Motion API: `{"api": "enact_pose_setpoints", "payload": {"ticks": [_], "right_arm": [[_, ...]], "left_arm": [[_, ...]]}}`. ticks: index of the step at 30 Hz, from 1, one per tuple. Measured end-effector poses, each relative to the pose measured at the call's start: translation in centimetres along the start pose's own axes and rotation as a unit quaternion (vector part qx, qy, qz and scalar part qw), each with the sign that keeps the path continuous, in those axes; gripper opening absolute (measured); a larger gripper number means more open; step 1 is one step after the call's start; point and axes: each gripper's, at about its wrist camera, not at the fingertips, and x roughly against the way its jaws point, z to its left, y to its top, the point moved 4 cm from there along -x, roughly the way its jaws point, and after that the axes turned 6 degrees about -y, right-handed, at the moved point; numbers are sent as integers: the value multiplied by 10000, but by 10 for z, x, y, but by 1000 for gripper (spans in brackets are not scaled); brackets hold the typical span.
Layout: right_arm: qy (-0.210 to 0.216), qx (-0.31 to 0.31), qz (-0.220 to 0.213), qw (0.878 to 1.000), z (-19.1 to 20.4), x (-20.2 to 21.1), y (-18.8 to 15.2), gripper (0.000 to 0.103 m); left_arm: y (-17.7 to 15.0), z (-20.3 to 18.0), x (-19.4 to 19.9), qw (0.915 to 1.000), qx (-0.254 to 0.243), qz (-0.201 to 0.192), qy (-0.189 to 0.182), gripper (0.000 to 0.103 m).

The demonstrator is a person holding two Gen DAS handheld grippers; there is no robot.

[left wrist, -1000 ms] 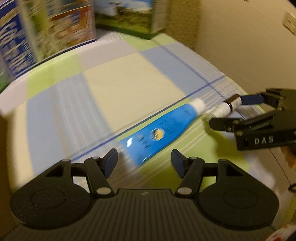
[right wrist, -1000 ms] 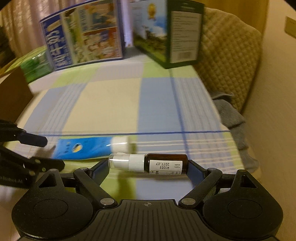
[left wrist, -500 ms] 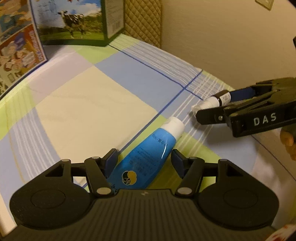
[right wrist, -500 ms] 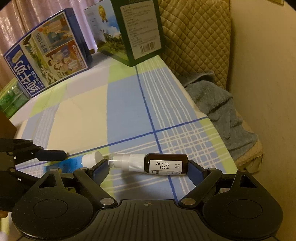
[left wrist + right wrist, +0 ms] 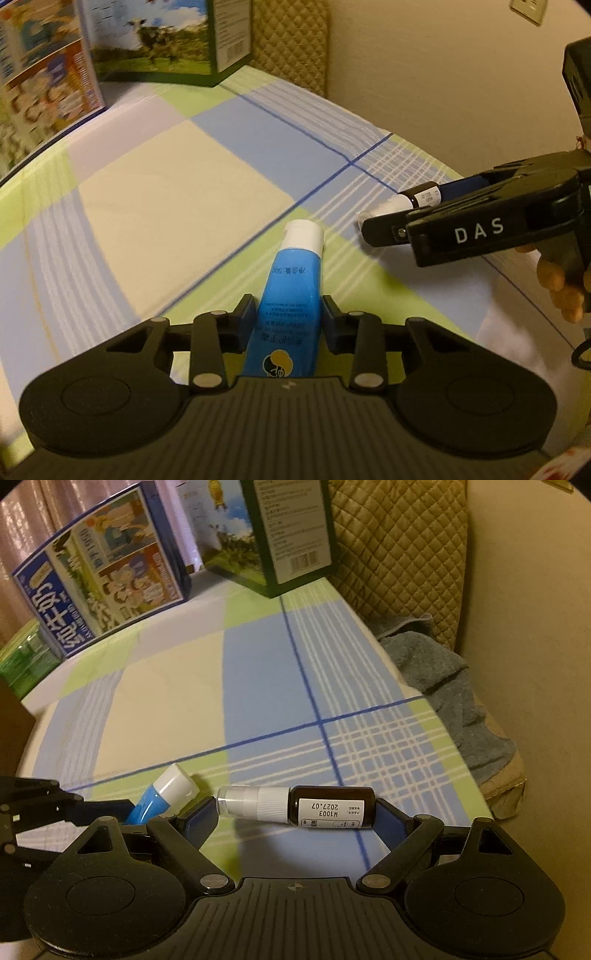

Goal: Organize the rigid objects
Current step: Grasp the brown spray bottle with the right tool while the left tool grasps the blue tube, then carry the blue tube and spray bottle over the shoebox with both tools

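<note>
While the left gripper (image 5: 289, 314) closes its jaws around the blue tube (image 5: 287, 302), the pads sit at the tube's sides near mid-body, the white cap (image 5: 303, 234) pointing away over the checked cloth (image 5: 177, 192). Probably light and a little squashy, the tube is best held on the firmer part below the cap. Beside it, the right gripper (image 5: 295, 814) holds the dark bottle (image 5: 295, 805) lengthwise, end to end. That bottle looks stiff, smooth and apt to swivel in such a grip.
</note>
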Motion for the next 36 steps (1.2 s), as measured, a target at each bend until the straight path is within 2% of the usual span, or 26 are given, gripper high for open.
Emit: {"api": "enact_pose_setpoints", "payload": {"ticks": [9,19,25,29,36], "right_arm": [[331,366,48,9988,26,15,-20,86],[767,964,90,9923,70,34,-45,86],[957,1267,125,9872,89,43,-61,86],[1033,1416,192,9843,96,46,-73,86],[1045,1532,171,9825,102,55,-85,86]], "left_arm": [[-50,5,38,9952,706,53,675,32],[-115,28,92,9761,1683,50,1370,33],[-149,17,118,9672,2007,56,1557,33],[-163,12,128,9654,2117,73,1521,33],[-161,10,125,9718,1840,54,1476,34]]}}
